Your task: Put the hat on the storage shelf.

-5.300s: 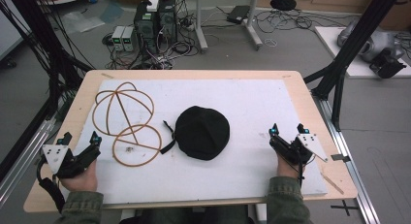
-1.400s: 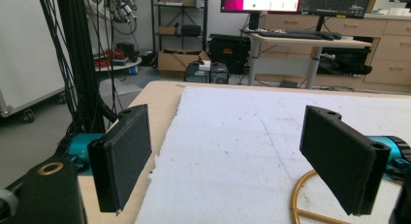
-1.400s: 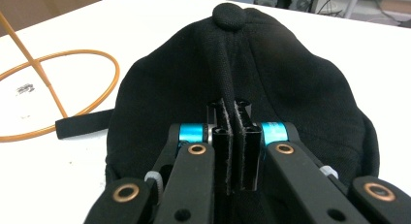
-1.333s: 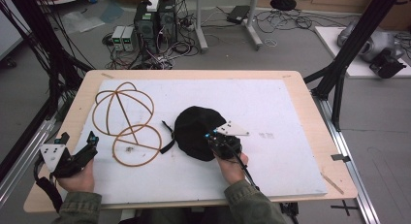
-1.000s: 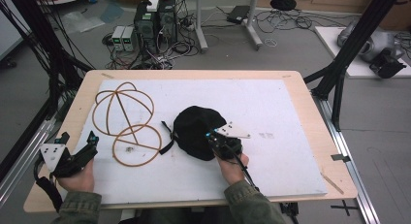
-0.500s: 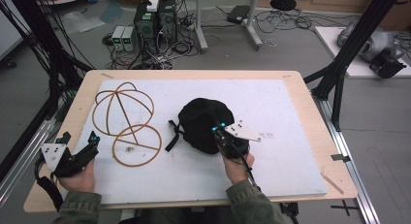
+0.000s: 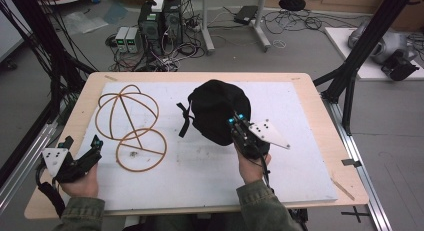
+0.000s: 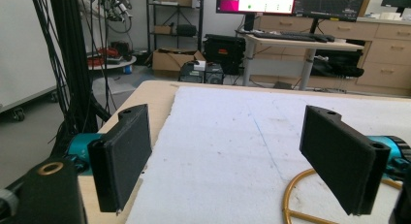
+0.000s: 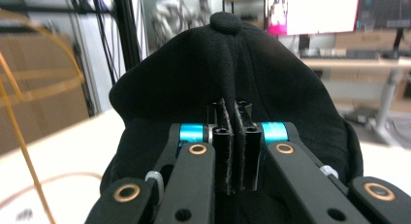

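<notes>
white mat | wire frame beside black cap | right gripper clamped on cap | left gripper agape, empty

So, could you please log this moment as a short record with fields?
surface: white mat on a wooden table
black cap: lifted at its near edge, pinched by the right gripper
wire frame: lying on the mat's left part, untouched
left gripper: open, holding nothing, near the frame's lower ring
</notes>
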Available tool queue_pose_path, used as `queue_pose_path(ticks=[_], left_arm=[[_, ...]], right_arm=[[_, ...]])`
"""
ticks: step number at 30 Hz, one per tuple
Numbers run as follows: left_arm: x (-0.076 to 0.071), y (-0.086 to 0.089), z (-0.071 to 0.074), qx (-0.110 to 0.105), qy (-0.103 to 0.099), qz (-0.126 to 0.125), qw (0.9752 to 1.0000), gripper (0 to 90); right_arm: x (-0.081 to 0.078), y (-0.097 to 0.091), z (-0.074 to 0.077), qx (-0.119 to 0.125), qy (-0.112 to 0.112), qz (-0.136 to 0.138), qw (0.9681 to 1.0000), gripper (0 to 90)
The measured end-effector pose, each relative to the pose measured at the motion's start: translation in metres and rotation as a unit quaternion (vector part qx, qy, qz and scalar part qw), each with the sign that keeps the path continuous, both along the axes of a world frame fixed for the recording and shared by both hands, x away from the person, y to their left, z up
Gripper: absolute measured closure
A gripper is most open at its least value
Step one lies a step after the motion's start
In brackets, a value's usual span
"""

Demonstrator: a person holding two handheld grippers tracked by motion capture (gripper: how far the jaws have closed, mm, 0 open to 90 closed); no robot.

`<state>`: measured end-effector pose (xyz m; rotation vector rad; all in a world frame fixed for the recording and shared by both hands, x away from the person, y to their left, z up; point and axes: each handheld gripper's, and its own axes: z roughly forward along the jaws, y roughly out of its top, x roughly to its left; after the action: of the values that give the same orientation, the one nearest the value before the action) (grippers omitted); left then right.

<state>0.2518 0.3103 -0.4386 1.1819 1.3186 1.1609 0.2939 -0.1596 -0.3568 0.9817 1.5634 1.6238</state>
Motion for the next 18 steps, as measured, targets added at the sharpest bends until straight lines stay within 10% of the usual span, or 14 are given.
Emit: queue_pose_path(ticks=[8,18], left_arm=[[0.000,-0.001,0.000,-0.001,-0.003,-0.002,1.0000,19.1],[0.000,-0.001,0.000,0.000,-0.002,-0.004,1.0000,19.1]], right_arm=[[0.013,-0.004,0.029,0.052,-0.095,0.024,0.9939,88.0],[0.025,0.002,0.041,0.087,-0.115,0.058,0.9878,88.0]])
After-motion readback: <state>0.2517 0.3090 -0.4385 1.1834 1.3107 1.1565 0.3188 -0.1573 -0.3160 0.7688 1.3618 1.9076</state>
